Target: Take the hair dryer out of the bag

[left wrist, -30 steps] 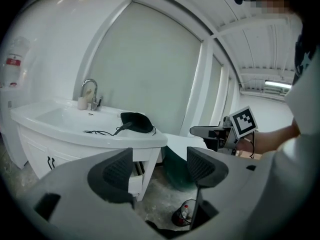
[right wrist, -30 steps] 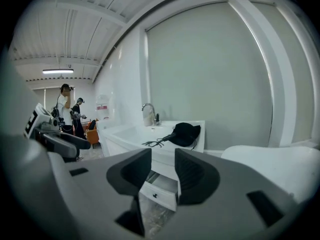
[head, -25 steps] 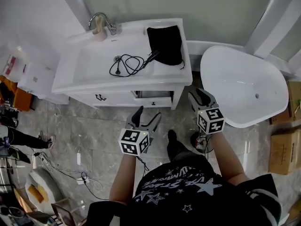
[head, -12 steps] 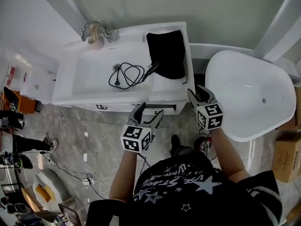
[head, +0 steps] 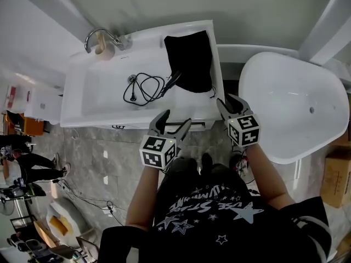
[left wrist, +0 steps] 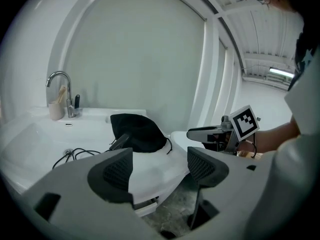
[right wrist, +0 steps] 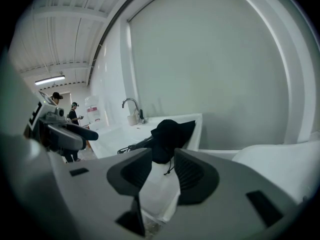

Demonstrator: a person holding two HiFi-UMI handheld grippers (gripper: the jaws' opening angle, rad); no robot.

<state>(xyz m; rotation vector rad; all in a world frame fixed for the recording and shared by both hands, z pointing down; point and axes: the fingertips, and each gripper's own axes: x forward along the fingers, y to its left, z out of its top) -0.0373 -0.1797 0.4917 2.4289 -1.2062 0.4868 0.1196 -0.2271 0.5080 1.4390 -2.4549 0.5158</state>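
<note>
You've stepped in closer to the washbasin unit. Your left gripper has travelled from over the floor to the unit's near edge, and in the head view its tips now overlap that edge. Your right gripper has also gone farther in. It has reached the unit's near right corner, closer to the black bag than before.

You face a black bag and black hair dryer cord on the white worktop; beside it, a white bathtub and grey marbled floor.
</note>
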